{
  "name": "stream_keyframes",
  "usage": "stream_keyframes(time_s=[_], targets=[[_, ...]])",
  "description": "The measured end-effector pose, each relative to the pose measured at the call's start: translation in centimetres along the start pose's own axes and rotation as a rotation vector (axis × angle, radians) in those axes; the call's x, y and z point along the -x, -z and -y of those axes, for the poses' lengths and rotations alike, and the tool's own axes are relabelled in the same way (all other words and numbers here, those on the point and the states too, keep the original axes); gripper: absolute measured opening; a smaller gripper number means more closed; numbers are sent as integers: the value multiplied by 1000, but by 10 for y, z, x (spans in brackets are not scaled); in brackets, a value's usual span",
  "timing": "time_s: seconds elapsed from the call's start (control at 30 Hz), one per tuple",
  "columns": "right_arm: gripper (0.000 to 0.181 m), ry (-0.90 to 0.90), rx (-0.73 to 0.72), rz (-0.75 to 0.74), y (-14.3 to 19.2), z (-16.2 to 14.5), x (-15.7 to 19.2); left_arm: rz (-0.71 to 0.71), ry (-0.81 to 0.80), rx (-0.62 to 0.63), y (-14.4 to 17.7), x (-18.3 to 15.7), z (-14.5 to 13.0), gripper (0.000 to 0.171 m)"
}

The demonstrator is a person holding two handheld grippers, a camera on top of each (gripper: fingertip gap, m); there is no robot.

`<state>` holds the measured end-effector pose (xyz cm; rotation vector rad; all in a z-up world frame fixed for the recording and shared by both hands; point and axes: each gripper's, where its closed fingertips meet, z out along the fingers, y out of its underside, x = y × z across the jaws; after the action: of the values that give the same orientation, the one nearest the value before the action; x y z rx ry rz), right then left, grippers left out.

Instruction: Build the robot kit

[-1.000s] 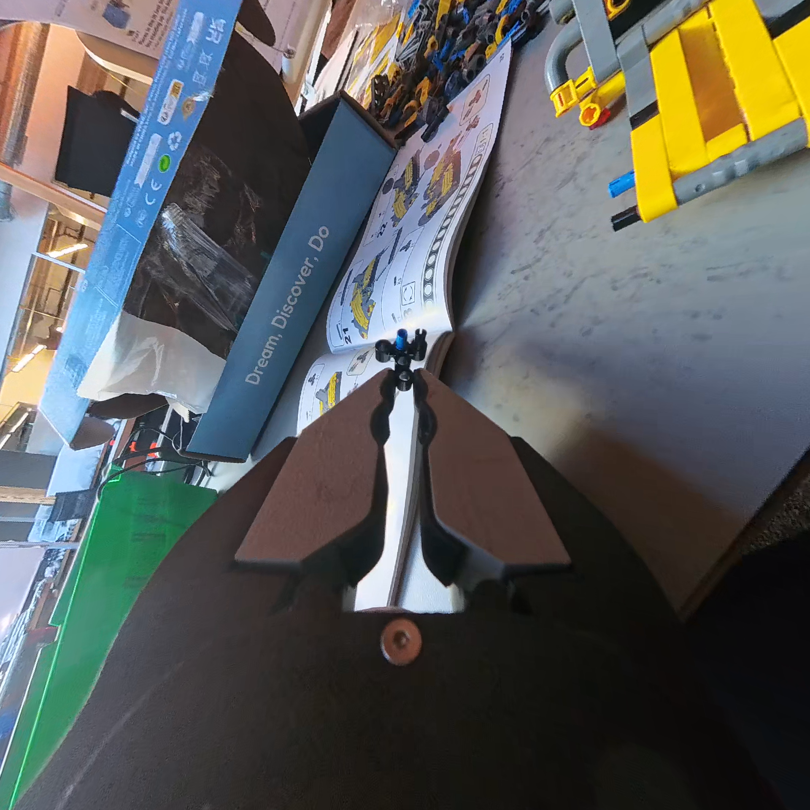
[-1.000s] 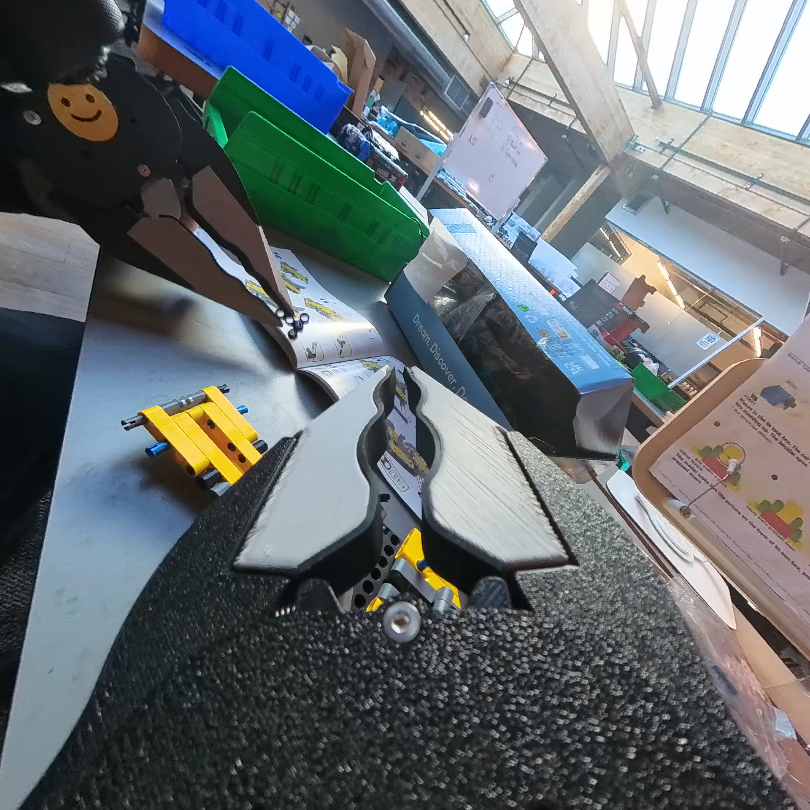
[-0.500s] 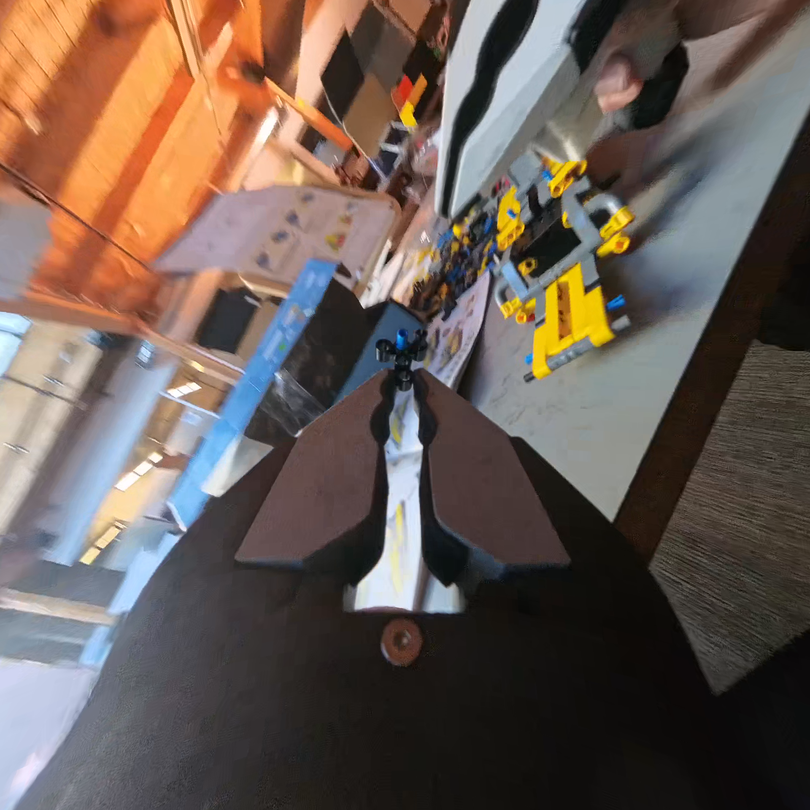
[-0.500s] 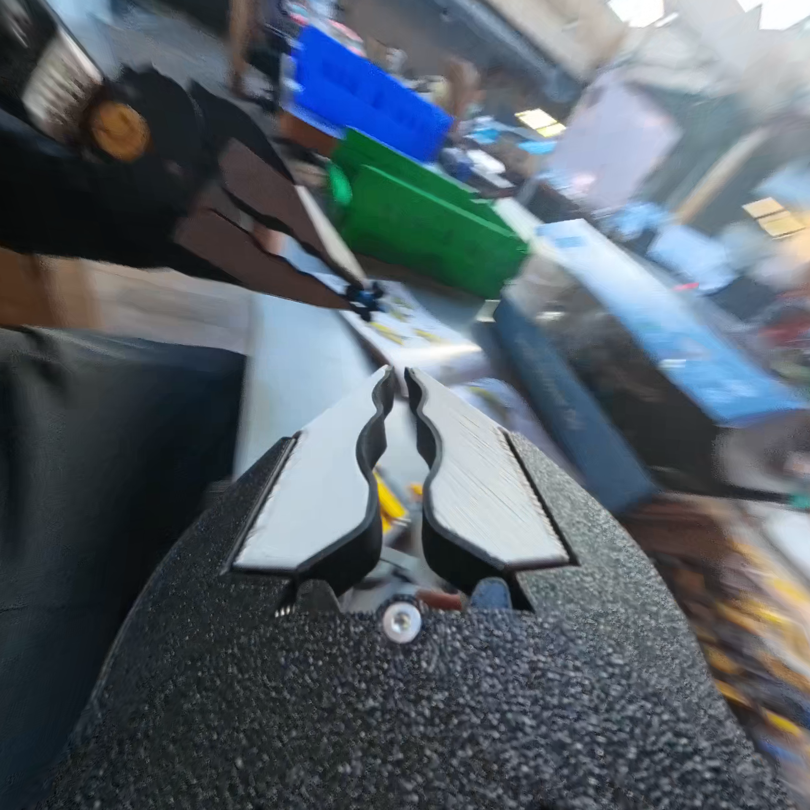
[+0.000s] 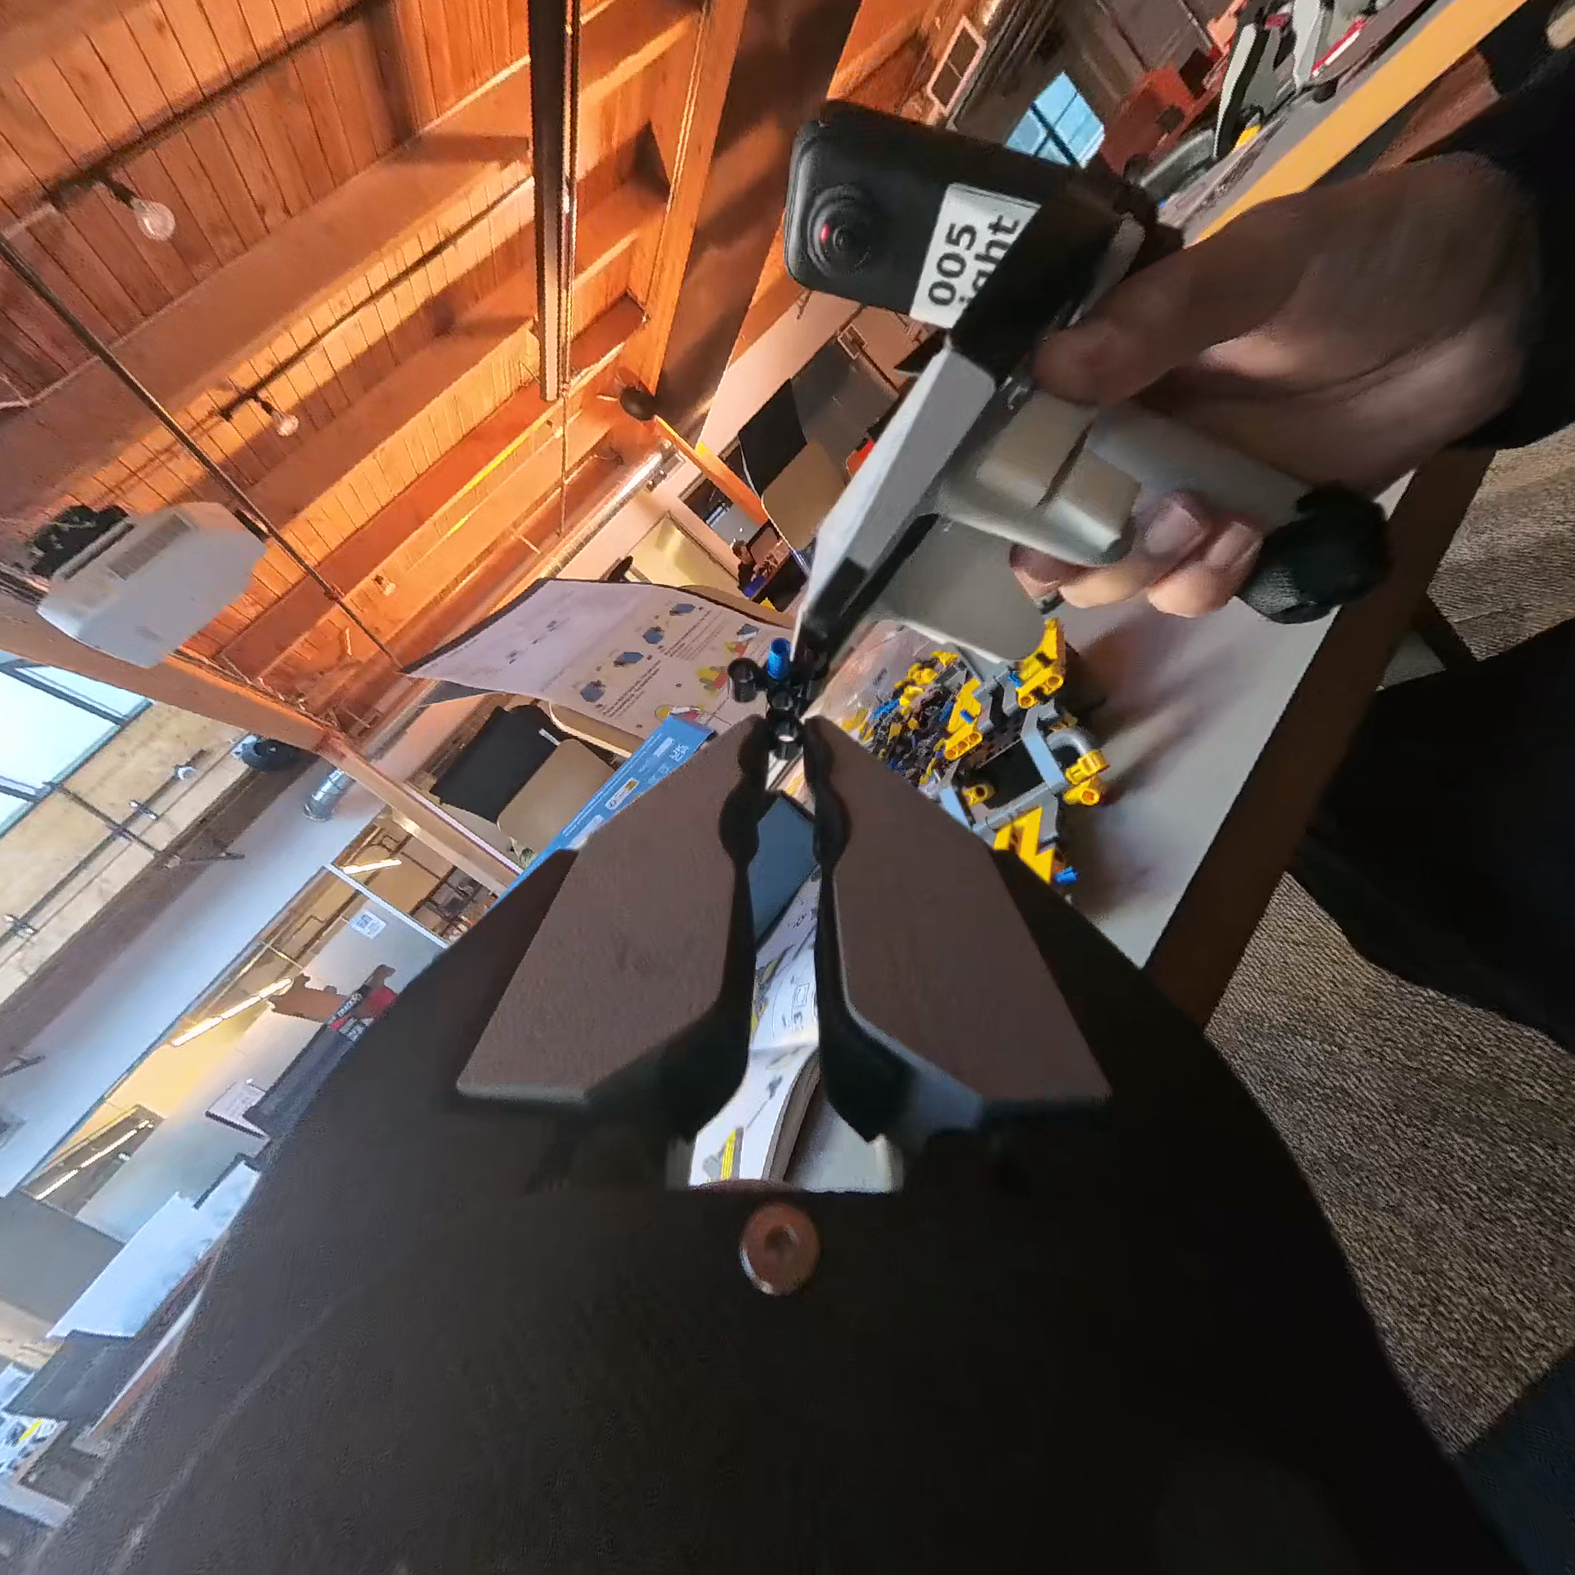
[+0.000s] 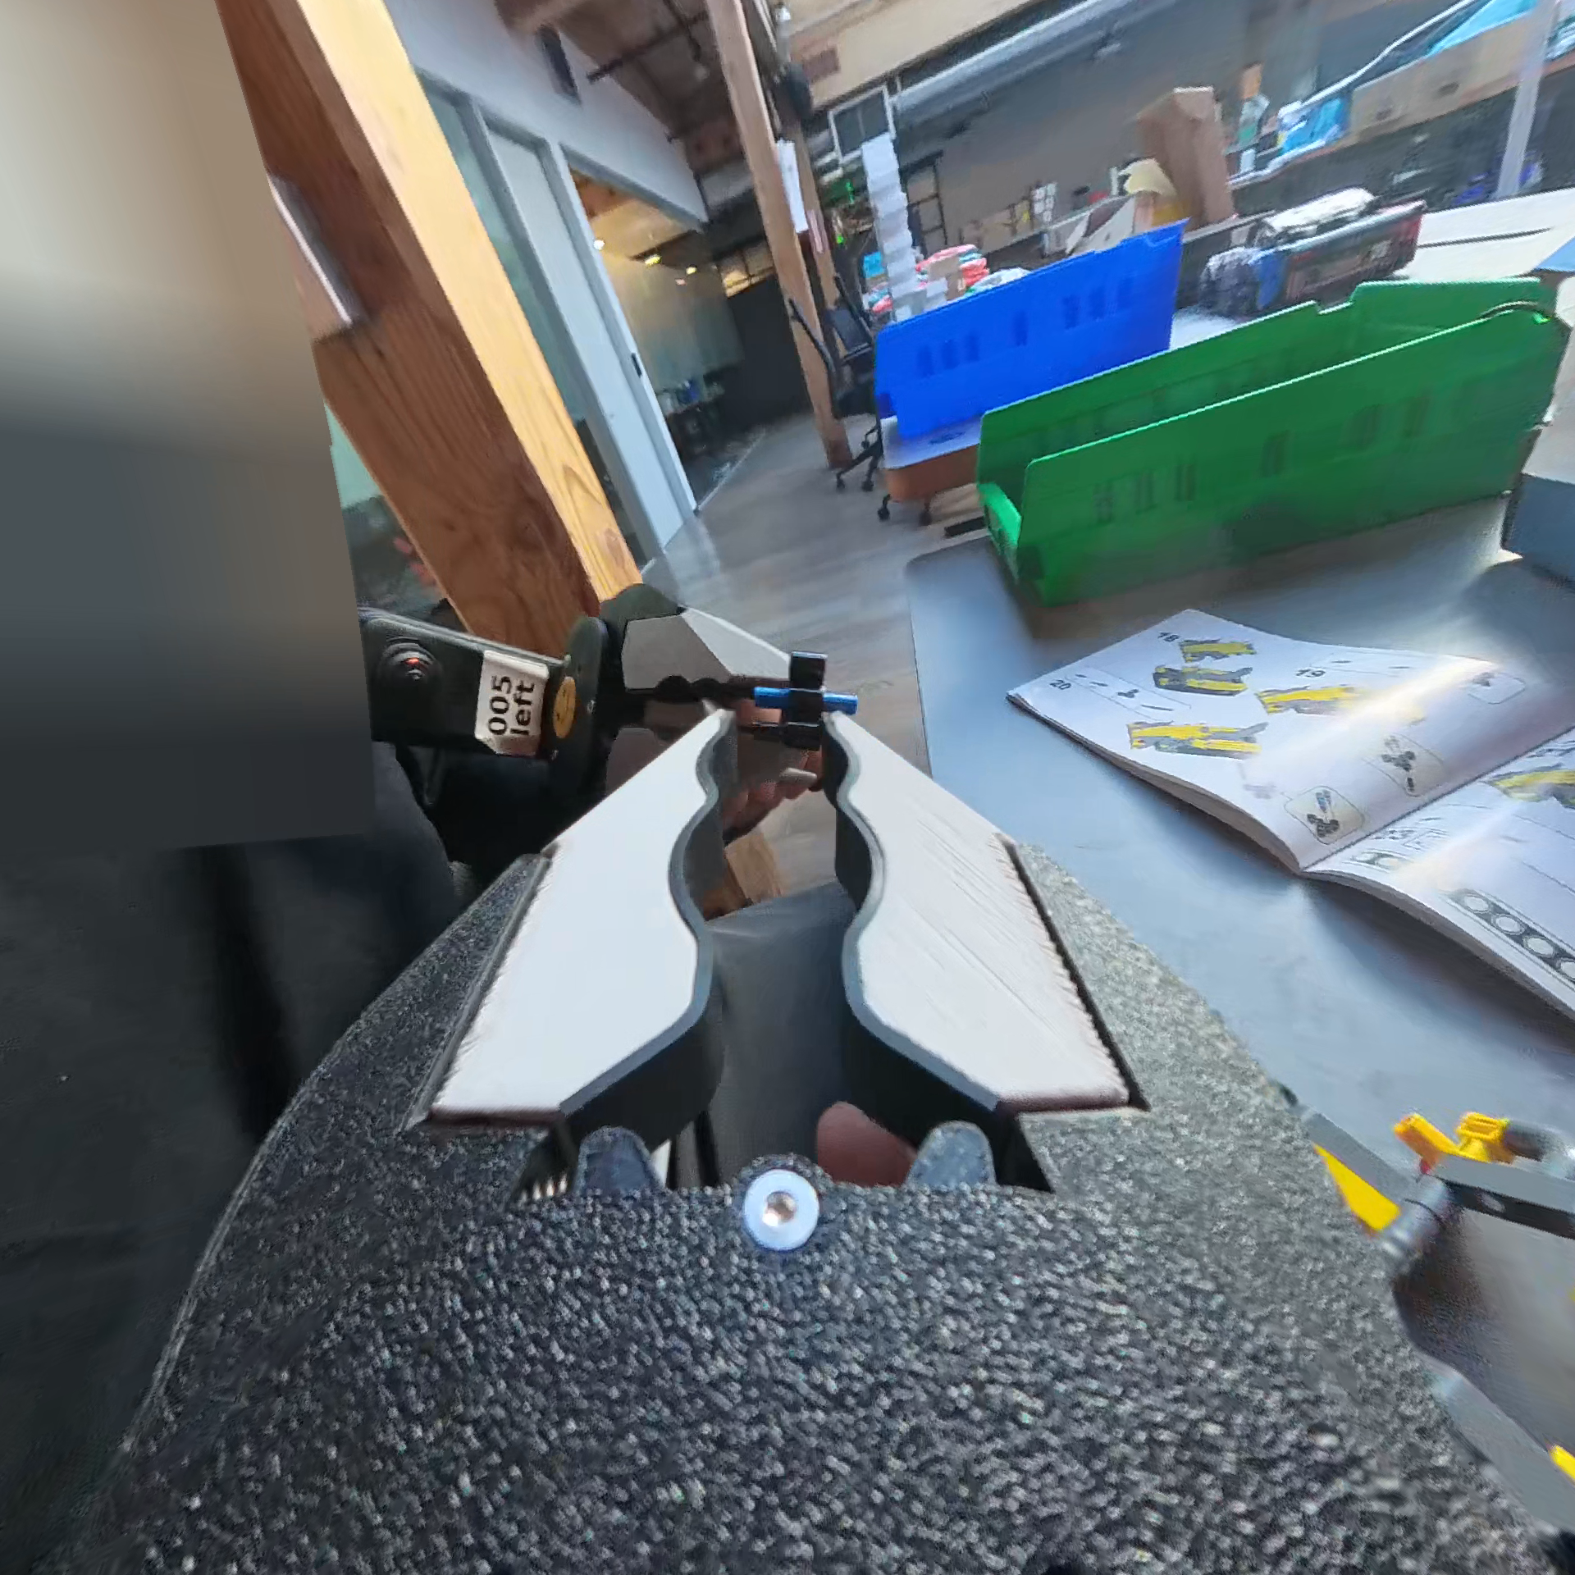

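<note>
Lifted off the booklet [image 6: 1329,767], left hand-held gripper [image 5: 782,735] pinches black-and-blue connector piece [image 5: 774,692] between right hand-held gripper's [image 6: 774,724] parted tips.

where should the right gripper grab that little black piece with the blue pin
On the black cross block, jaws closing on its top and bottom faces. The blue pin juts sideways, and the left gripper already pinches the near end, so the right gripper should approach opposite it.

Two grippers meeting over the table edge

My left gripper [image 5: 782,735] pinches a small connector piece [image 6: 801,700] between my right gripper [image 6: 774,735] tips; the open booklet [image 6: 1329,771] lies right, bins [image 6: 1261,460] behind it.
</note>
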<state>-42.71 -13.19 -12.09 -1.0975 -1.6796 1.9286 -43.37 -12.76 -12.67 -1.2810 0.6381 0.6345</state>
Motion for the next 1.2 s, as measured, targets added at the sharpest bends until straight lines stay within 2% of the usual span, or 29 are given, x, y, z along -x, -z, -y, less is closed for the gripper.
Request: stream_keyframes(time_s=[0.3, 0.5, 0.67, 0.73, 0.93, 1.03, 1.1, 1.2], targets=[[17, -18, 36, -47, 3, -11, -8, -11, -3, 24, -3, -6, -1, 4], [16, -129, 46, -143, 15, -30, -28, -85, 47, 132, -20, -22, -19, 5], [16, -266, 45, -117, 22, -41, -31, -158, 55, 166, -25, -37, -26, 5], [16, -297, 46, -103, 22, -43, -31, -153, 55, 171, -26, -37, -27, 12], [17, -385, 70, -49, 22, -51, -30, -231, 0, 213, -25, -49, -34, 4], [17, -336, 84, -76, 24, -52, -33, -313, 168, 259, -25, -54, -38, 4], [17, -233, 134, -135, 29, -54, -38, -394, 430, 306, -28, -58, -39, 4], [23, 16, 230, -282, 41, -55, -51, -504, 924, 358, -30, -58, -40, 4]])
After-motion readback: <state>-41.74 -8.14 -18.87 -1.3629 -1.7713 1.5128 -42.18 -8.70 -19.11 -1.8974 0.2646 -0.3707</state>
